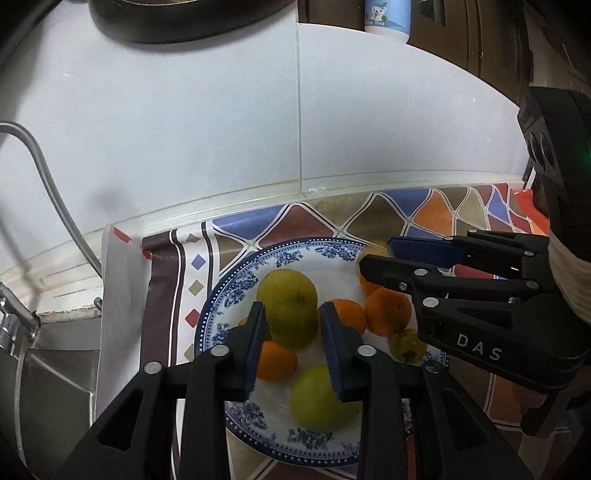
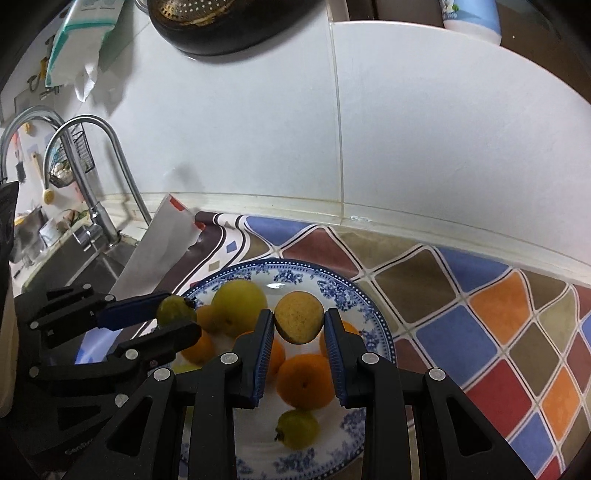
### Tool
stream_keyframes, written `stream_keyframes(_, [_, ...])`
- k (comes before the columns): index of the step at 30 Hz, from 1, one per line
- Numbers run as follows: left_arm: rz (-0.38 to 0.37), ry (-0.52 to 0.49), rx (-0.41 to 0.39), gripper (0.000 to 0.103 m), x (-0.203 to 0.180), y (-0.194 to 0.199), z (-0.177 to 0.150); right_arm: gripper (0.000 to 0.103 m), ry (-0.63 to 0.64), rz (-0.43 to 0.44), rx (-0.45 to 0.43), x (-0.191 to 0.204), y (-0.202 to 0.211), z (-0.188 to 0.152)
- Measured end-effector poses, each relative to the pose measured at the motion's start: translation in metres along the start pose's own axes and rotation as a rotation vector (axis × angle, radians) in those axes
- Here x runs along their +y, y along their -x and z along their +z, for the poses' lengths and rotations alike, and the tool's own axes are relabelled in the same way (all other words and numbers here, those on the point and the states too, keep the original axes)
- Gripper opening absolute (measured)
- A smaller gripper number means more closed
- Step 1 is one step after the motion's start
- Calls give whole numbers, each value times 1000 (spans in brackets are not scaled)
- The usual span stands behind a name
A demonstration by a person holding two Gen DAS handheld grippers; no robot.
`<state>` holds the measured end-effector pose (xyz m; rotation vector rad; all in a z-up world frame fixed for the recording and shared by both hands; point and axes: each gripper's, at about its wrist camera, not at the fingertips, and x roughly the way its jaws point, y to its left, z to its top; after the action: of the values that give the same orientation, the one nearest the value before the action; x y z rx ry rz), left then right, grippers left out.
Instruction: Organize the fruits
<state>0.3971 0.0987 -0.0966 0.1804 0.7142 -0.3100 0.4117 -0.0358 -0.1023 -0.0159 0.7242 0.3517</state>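
A blue-and-white plate [image 1: 221, 295] [image 2: 354, 291] on the patterned mat holds several oranges [image 1: 388, 310] [image 2: 304, 380] and green-yellow fruits [image 1: 321, 402] [image 2: 297, 428]. My left gripper [image 1: 293, 314] is shut on a large green-yellow fruit [image 1: 290, 306] above the plate; in the right wrist view that gripper [image 2: 177, 317] grips a green fruit [image 2: 173, 308]. My right gripper [image 2: 298, 321] is shut on a yellow speckled fruit [image 2: 298, 321] above the plate. In the left wrist view the right gripper [image 1: 376, 254] hides its fruit almost fully.
A colourful diamond-patterned mat [image 2: 498, 332] covers the counter. A white tiled wall [image 1: 332, 129] stands behind. A sink with a faucet [image 2: 92, 206] lies to the left. A black pan [image 2: 221, 29] hangs above, and a bottle [image 1: 386, 18] stands on the ledge.
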Motion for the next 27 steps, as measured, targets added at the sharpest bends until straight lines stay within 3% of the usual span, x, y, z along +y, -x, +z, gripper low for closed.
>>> stream_keyframes(3, [3, 0, -8, 36, 0, 2, 1, 37, -22, 10, 3, -3, -1, 0])
stream_keyframes(7, [23, 18, -25, 38, 1, 12, -1, 37, -20, -5, -12, -2, 6, -1])
stream_keyframes(21, [80, 45, -103, 56, -14, 78, -32, 43, -55, -121, -69, 12, 84, -36])
stream_keyframes(27, [90, 74, -126, 58, -17, 110, -49, 52, -66, -171, -83, 24, 114, -58])
